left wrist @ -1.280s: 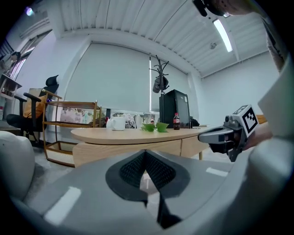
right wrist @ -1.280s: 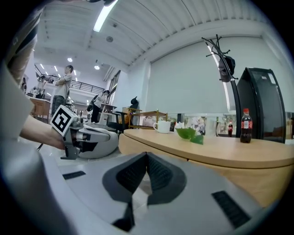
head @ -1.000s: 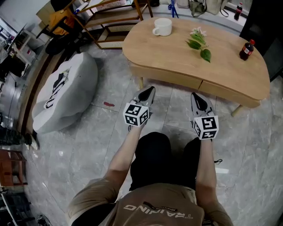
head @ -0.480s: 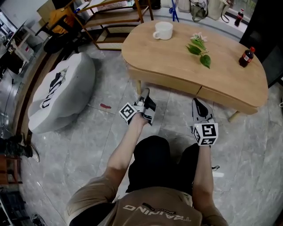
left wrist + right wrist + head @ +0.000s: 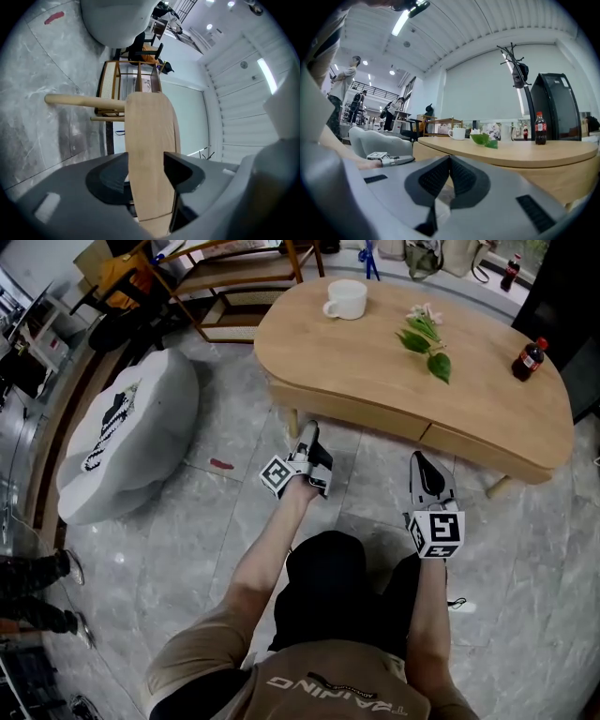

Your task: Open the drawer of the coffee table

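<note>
Drawer (image 5: 352, 412) shut, left tongs (image 5: 308, 429) opening (astride table (image 5: 403, 352))

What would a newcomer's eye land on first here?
The pale wooden coffee table fills the top of the head view, carrying a white cup, a leafy sprig and a cola bottle. The left gripper, rolled sideways, is at its front, fingers opening with the edge lined up between them; the right gripper sits back, shut.

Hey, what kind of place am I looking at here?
Probably an open office or lab staged like a lounge: a wooden coffee table with a mug, a grey beanbag on the tiled floor, and people standing further back.
</note>
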Demonstrator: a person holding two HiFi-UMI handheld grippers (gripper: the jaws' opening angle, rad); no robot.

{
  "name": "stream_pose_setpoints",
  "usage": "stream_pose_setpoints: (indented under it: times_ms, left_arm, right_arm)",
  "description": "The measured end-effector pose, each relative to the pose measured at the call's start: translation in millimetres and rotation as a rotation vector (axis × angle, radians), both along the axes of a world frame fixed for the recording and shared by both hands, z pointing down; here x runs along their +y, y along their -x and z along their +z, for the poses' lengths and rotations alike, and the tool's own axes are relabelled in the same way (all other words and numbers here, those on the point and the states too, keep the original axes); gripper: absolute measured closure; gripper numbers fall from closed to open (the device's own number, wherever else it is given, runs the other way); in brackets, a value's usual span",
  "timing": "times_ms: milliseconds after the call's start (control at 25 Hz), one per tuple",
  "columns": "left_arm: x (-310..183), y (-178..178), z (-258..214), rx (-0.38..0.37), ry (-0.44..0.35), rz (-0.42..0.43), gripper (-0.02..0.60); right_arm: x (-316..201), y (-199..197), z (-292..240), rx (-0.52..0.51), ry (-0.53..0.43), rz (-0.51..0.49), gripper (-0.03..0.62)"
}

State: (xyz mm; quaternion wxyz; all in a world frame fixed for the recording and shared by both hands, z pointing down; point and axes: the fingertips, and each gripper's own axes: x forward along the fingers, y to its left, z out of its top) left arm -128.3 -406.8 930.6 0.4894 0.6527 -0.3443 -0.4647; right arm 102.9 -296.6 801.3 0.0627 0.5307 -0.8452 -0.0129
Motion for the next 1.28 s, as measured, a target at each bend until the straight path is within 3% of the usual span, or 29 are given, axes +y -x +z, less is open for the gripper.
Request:
stream_pose_setpoints:
  times_ms: [120,400,640,800,1280]
  left_arm:
    - [-19.7,-4.4,14.2,-0.008,-0.014,-0.013,0.331]
    - [-46.1,-7.8,-1.2,0.081,-0.176,-0.062,0.325]
    - [-52.4,-11.9,-2.2,0.139,-0.257,-0.038,0.324]
    - [-53.6,-14.8,-1.6,0.201,-0.254,-0.031,0.325]
    - [-26.6,-10.3,-1.3,0.203,-0.235,-0.003,0.344]
  right_arm:
    - [-1.2,6.2,-2.7,-0.027,-0.006,0.001,0.589]
    - [5.7,18.3,6.6,-0.031,0.015,-0.044,0.589]
    - [7.7,18.8,15.7,-0.009,0.037,-0.051,0.589]
    - [7.0,21.6,16.0,-0.003,0.041,-0.063,0.589]
    - [17.0,28.4,-5.5,0.009,-0.003,-0.076,0.589]
